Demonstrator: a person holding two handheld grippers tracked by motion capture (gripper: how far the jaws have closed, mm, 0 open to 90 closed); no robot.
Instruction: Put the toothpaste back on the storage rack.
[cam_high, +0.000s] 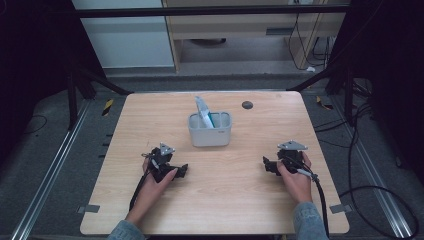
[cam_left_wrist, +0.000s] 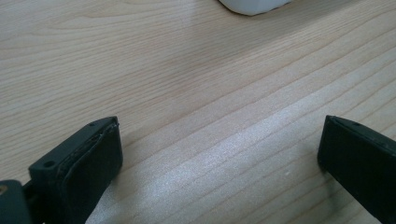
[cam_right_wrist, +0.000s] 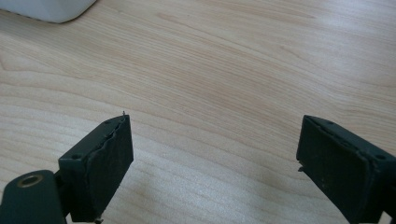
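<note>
both my grippers rest low on the wooden table (cam_high: 225, 200), the left gripper (cam_left_wrist: 219, 158) and the right gripper (cam_right_wrist: 212, 158) each with jaws spread wide over bare wood. farther ahead, between them, stands the grey bin (cam_high: 210, 131), white and teal items sticking up inside.

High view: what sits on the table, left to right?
Left gripper → grey bin with a blue-and-white item standing in it → small dark disc → right gripper.
</note>
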